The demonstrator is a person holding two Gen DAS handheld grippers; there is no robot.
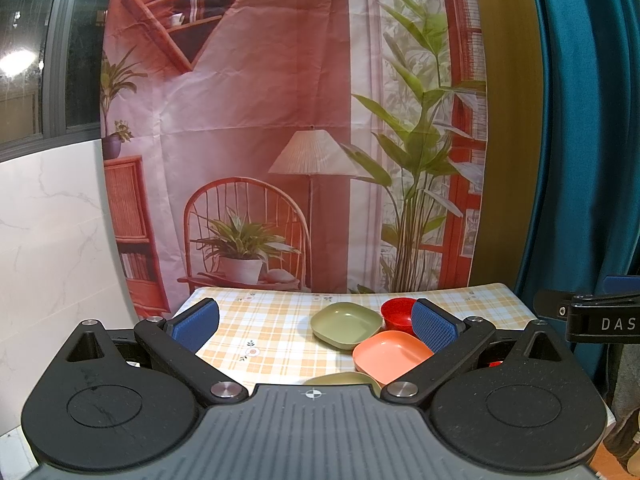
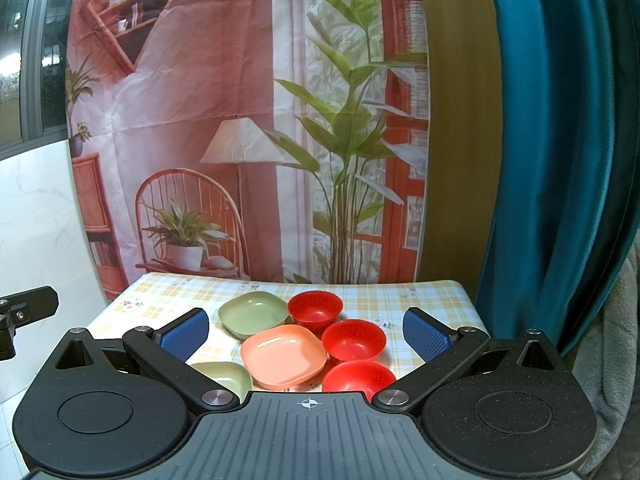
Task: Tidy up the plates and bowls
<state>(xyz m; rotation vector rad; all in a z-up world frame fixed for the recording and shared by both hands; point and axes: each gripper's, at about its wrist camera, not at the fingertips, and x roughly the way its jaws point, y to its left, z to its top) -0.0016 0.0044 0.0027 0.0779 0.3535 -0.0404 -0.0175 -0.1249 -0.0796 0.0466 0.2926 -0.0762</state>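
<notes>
On the checked tablecloth lie a far green plate, a salmon plate, a near green plate partly hidden by my gripper, and three red bowls. My right gripper is open and empty, above the near edge of the dishes. My left gripper is open and empty, left of the group. In the left wrist view I see the far green plate, the salmon plate, one red bowl and a rim of the near green plate.
A printed backdrop hangs behind the table. A teal curtain hangs at the right. A white marble-look wall is at the left. The other gripper's black body shows at the right edge in the left wrist view.
</notes>
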